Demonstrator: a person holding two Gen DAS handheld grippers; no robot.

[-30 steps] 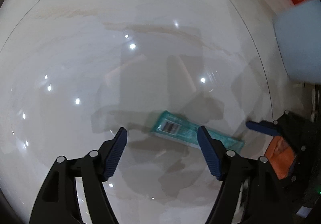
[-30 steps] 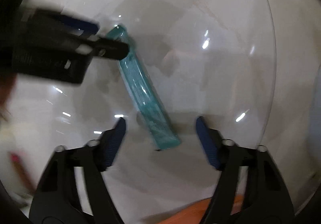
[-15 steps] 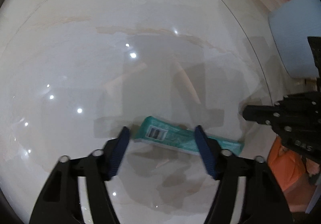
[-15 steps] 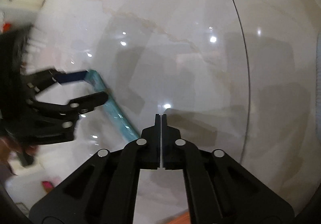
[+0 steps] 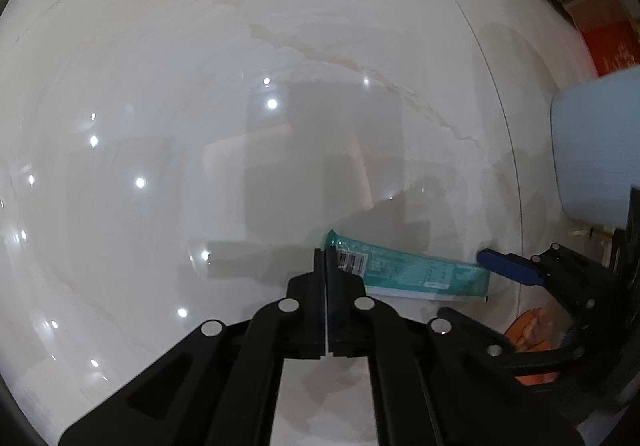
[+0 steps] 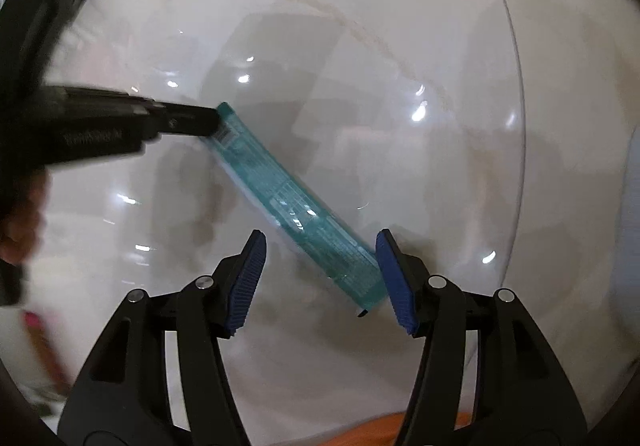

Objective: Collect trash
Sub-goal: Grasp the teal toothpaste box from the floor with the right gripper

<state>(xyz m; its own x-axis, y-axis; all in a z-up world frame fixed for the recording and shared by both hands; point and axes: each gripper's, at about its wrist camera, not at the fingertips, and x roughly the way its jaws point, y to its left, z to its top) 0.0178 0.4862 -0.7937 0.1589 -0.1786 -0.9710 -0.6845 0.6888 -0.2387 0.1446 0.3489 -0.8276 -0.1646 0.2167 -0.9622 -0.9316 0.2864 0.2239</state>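
Left wrist view: the left gripper points steeply down at a glossy white marbled floor. Its two black fingers are clenched together, tips meeting with only a hairline seam between them. A long teal box, the trash item, lies flat on the floor just past those tips, running off to the right. Its barcoded end sits right against the closed tips; whether a corner of the box is pinched there cannot be told from this view. At the box's far end, one blue pad of the right gripper stands just beside it. A pale blue container shows at the right edge, and something orange sits behind the right gripper's frame.

Right wrist view: the right gripper also points down at the floor. Its jaws are opening. The near end of the teal box lies between the blue pads, close against the right-hand pad, well clear of the left-hand one; no grasp. The box runs diagonally up and left, where the left gripper, blurred, meets its far corner. A hand shows at the left edge, blurred.
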